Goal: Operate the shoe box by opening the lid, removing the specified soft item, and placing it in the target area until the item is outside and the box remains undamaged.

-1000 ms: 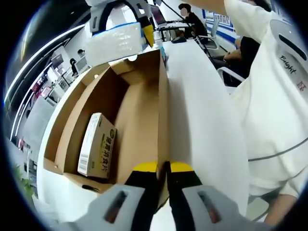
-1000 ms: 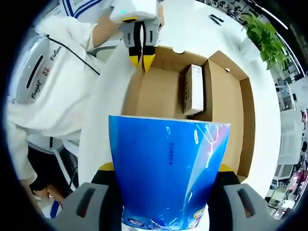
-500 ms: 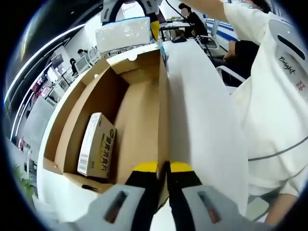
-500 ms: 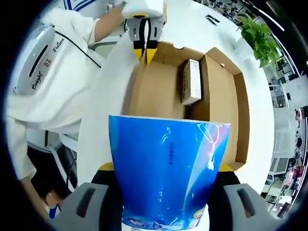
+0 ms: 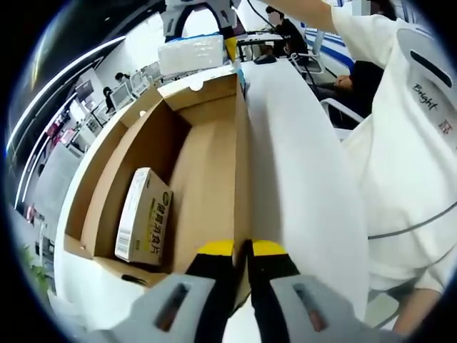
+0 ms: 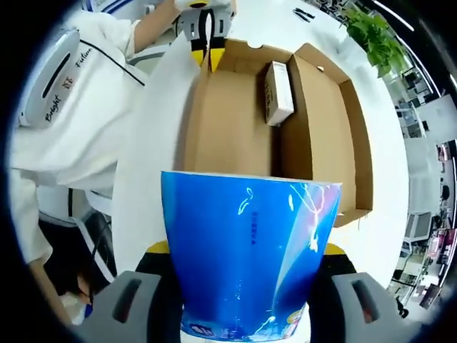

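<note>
Right gripper (image 6: 246,250) lifted farther w/ blue pack (image 6: 248,250) clamped, left gripper (image 5: 241,248) pinching box wall (image 5: 241,171)

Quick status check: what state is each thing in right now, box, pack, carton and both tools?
shoe box: open, lid folded back
blue soft pack: out of the box, gripped
small carton: lying inside the box
left tool: shut on the box wall
right tool: shut on the blue soft pack

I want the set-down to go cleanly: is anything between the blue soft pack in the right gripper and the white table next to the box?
Nothing visible does. The blue plastic-wrapped soft pack, held in the right gripper, is already outside the open cardboard shoe box. The white table beside it looks bare; directly beneath the pack is hidden.
</note>
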Tool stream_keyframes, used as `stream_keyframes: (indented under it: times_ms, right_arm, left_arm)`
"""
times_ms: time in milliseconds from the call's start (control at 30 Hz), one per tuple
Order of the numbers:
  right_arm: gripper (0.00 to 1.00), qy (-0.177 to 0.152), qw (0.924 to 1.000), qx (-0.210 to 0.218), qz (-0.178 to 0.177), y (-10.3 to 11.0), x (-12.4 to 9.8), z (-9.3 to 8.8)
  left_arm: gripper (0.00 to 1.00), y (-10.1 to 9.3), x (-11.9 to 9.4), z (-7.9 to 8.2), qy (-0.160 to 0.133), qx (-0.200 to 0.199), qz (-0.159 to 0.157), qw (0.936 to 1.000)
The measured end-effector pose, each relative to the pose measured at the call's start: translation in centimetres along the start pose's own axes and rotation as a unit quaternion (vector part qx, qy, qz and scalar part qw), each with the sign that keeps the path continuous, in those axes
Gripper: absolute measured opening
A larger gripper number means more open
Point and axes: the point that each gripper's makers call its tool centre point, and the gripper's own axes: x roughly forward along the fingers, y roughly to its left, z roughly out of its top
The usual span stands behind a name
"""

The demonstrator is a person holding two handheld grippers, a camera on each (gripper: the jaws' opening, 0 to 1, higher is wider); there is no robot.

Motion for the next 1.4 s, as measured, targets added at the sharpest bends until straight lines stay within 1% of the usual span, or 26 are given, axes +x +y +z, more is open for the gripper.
stream_keyframes:
  times_ms: [33,67,100,267,400,567,667,867,967,1033,1067,1100,1133,1167,1233,1333,1400]
  right_arm:
    - [0.69,0.009,0.9999,0.009,0.002,0.0,0.1,-0.7]
    - [0.69,0.021,0.9997,0.009,-0.001,-0.1,0.2,-1.6]
    - [0.69,0.025,0.9996,0.013,-0.004,-0.2,0.2,-2.0]
    - [0.69,0.033,0.999,0.025,-0.017,-0.7,0.2,-4.2]
    - [0.69,0.045,0.9986,0.025,-0.014,-0.4,0.2,-5.5]
    - [0.69,0.043,0.9985,0.032,-0.009,0.3,0.2,-6.5]
    - [0.69,0.05,0.9979,0.039,-0.014,0.4,0.4,-7.2]
    - [0.69,0.044,0.9979,0.044,-0.016,0.4,0.6,-8.0]
    - [0.69,0.039,0.9979,0.045,-0.025,-0.2,0.8,-8.3]
    - [0.69,0.031,0.9979,0.053,-0.019,-0.1,1.1,-8.2]
    - [0.69,0.032,0.9982,0.049,-0.016,0.1,1.2,-8.3]
    - [0.69,0.04,0.9981,0.047,-0.011,0.3,1.5,-8.5]
    - [0.69,0.057,0.9975,0.041,-0.009,0.4,1.6,-9.0]
    - [0.69,0.062,0.9973,0.038,-0.009,0.5,1.8,-9.1]
    - [0.7,0.058,0.9976,0.035,-0.008,0.5,2.1,-9.2]
    - [0.7,0.051,0.9977,0.045,-0.005,0.5,2.1,-9.2]
    - [0.7,0.051,0.9976,0.046,-0.006,0.5,2.2,-9.3]
  left_arm:
    - [0.05,0.0,0.0,0.0,0.0,0.0,0.0,1.0]
    - [0.05,0.0,0.0,0.0,0.0,0.0,0.0,1.0]
    - [0.05,0.0,0.0,0.0,0.0,0.0,0.0,1.0]
    - [0.05,-0.1,0.0,0.0,-0.001,0.002,-0.001,1.0]
    - [0.05,-0.1,0.0,0.0,0.001,0.002,-0.001,1.0]
    - [0.05,-0.1,0.0,0.0,0.0,0.002,-0.001,1.0]
    - [0.05,-0.1,0.0,0.0,0.002,0.002,-0.002,1.0]
    - [0.05,0.0,0.0,0.0,0.002,0.001,0.0,1.0]
    - [0.05,0.0,0.0,0.0,0.0,0.002,0.0,1.0]
    - [0.05,0.0,0.0,0.0,0.0,0.005,-0.003,1.0]
    - [0.05,0.0,0.0,0.0,0.0,0.006,-0.003,1.0]
    - [0.05,0.0,0.0,0.0,0.0,0.006,-0.002,1.0]
    - [0.05,0.0,0.0,0.0,-0.001,0.006,-0.001,1.0]
    - [0.05,0.0,0.0,0.0,-0.001,0.006,0.0,1.0]
    - [0.05,0.0,0.0,0.0,-0.002,0.006,0.0,1.0]
    - [0.05,-0.1,0.0,0.0,0.0,0.006,0.001,1.0]
    - [0.05,-0.1,0.0,0.0,0.0,0.006,0.001,1.0]
